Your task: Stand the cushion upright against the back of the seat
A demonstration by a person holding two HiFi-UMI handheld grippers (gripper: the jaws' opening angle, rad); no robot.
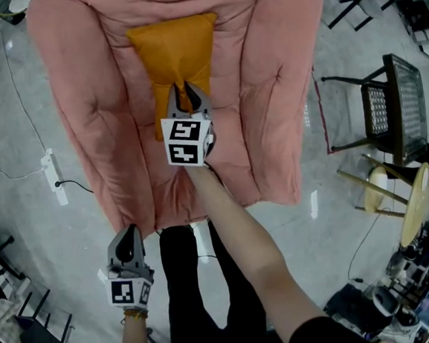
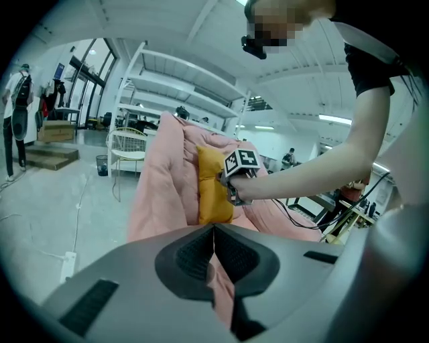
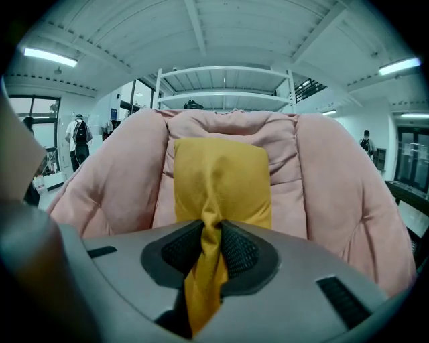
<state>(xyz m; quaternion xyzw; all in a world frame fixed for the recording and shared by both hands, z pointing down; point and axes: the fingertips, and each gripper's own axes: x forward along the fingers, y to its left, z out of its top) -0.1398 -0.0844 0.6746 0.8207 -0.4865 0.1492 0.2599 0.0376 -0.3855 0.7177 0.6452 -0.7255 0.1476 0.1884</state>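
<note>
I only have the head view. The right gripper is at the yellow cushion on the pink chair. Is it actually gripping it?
Observer: Yes; its own view shows the right gripper shut on a bunched fold of the yellow cushion.
Operator: Is the cushion upright?
Observer: Seen side-on in the left gripper view, it stands roughly upright against the back of the pink chair.
Operator: And the left gripper?
Observer: The left gripper has its jaws together, pointed at the chair.

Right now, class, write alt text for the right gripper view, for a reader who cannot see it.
The right tongs grip a bunched fold of a yellow cushion, held up before the back of a pink seat. White shelves stand behind.
</note>
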